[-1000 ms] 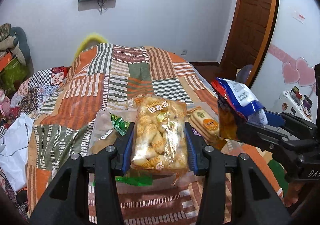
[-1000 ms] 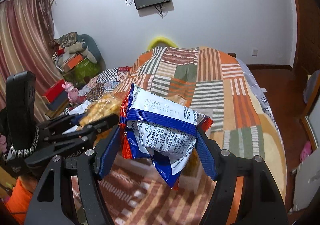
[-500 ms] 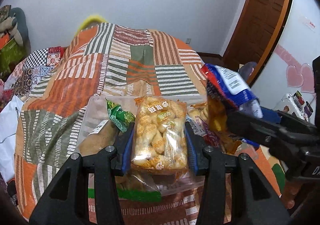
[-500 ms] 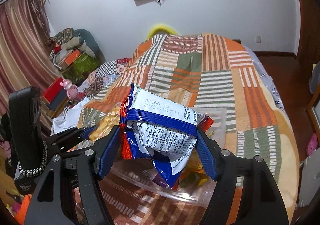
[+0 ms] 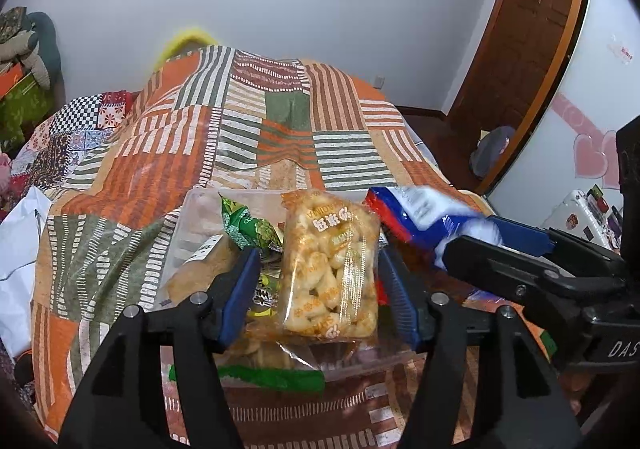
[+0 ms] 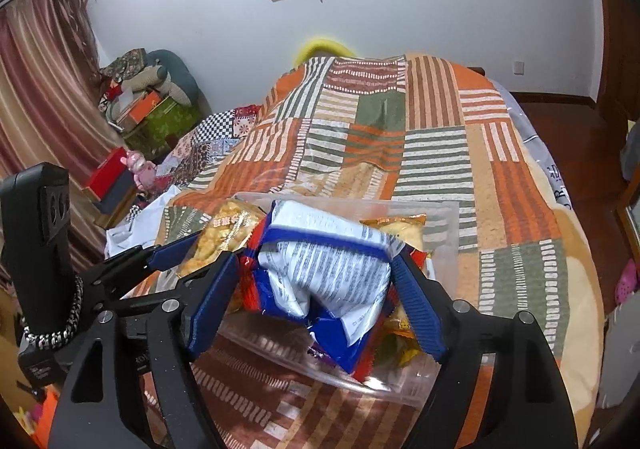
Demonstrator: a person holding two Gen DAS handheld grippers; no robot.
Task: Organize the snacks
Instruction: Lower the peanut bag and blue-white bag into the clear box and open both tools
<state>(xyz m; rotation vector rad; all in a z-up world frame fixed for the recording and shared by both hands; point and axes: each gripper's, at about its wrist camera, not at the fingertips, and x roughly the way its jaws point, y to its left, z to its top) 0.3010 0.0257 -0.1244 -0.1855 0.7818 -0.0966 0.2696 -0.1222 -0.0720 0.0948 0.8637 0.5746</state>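
Left hand-held gripper (image 5: 320, 289) and right hand-held gripper (image 6: 316, 297) jaws opening, seemingly side by side.

A clear bag of yellow puffs (image 5: 330, 269) stands up over a see-through box (image 6: 448, 217). A blue and white snack bag (image 6: 324, 273) hangs crumpled beside it, over the same box.

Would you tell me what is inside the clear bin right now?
The bin holds a green packet, a tan bag and an orange packet; lower layers are hidden by the puff bag and blue bag.
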